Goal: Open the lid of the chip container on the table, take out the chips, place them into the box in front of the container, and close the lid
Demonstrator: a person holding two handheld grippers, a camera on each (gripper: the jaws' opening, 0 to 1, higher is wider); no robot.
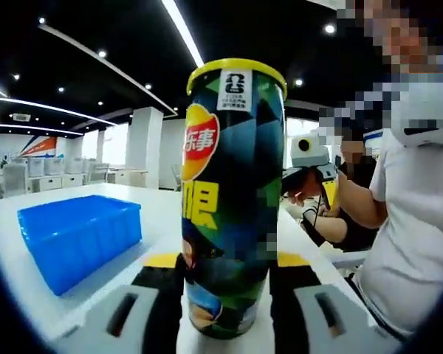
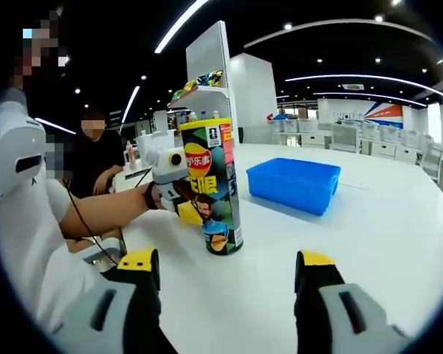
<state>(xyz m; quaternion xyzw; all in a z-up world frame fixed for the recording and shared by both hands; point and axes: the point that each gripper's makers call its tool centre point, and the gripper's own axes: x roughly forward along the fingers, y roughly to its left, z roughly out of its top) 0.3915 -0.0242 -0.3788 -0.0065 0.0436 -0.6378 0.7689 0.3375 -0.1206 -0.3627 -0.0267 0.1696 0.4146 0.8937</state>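
In the left gripper view the chip container (image 1: pixel 232 199) stands upright at frame centre, yellow lid (image 1: pixel 236 70) on, between the jaws of the left claw (image 1: pixel 227 276), which close in on its base; whether they actually touch it is hard to tell. The blue box (image 1: pixel 77 237) lies at the left on the white worktop (image 1: pixel 162 206).

The right gripper view shows the right claw (image 2: pixel 225 269) spread wide at the bottom, well short of the container, with the box at right centre. The left claw's jaws are hidden there behind the container and a hand (image 2: pixel 159 193).

Open tabletop (image 2: pixel 369 243) ahead, chip container (image 2: pixel 213 188) and blue box (image 2: pixel 294 184) beyond
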